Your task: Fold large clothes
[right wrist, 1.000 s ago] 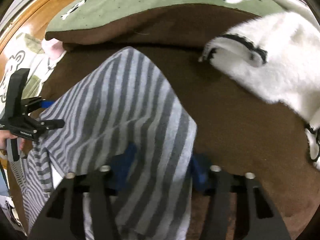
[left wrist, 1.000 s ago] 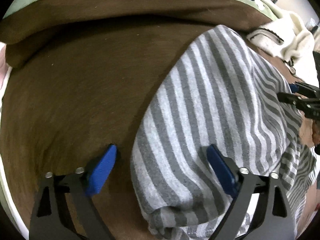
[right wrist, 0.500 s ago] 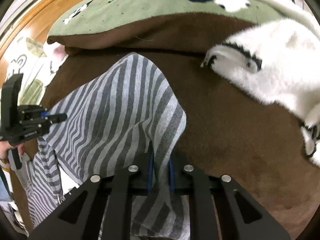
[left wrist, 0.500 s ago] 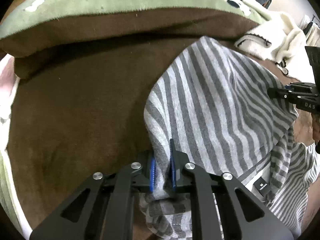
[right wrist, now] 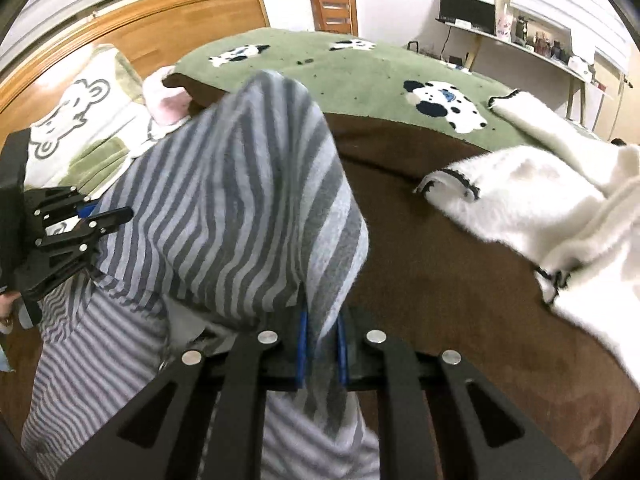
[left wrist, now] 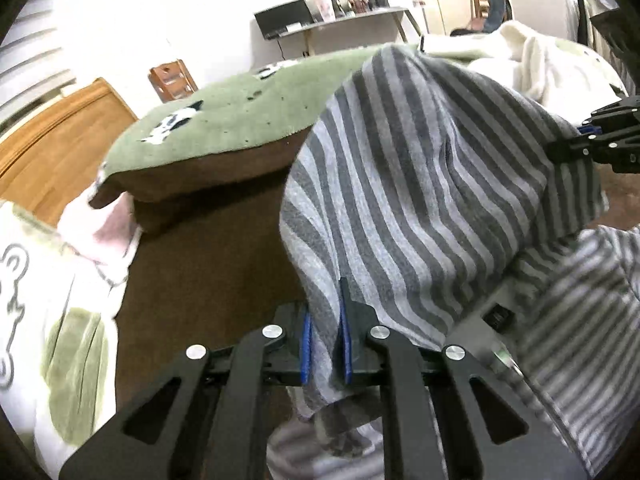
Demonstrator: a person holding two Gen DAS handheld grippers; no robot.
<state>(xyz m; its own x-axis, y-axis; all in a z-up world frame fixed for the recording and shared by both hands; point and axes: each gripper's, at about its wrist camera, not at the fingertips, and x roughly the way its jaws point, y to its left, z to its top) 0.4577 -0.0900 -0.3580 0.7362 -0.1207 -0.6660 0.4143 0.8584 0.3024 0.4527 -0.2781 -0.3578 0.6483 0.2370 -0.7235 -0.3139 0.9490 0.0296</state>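
Note:
A grey striped garment (left wrist: 420, 184) hangs lifted above the brown blanket (left wrist: 208, 248) on a bed. My left gripper (left wrist: 325, 344) is shut on one edge of it, blue pads pinching the cloth. In the right wrist view the same striped garment (right wrist: 248, 208) billows up, and my right gripper (right wrist: 322, 350) is shut on its other edge. The right gripper (left wrist: 592, 142) shows at the right edge of the left wrist view. At the left edge of the right wrist view is the left gripper (right wrist: 84, 220). The garment's lower part droops beneath both grippers.
A green blanket with dog prints (right wrist: 360, 80) covers the far side of the bed. A white fluffy garment (right wrist: 540, 200) lies to the right. A bear-print pillow (right wrist: 80, 112) rests against the wooden headboard (right wrist: 132, 24). A desk with shelves (left wrist: 344, 20) stands beyond.
Both grippers closed on the striped garment's edges, then rose and tilted up, lifting the cloth off the brown blanket. The room behind the bed has come into view.

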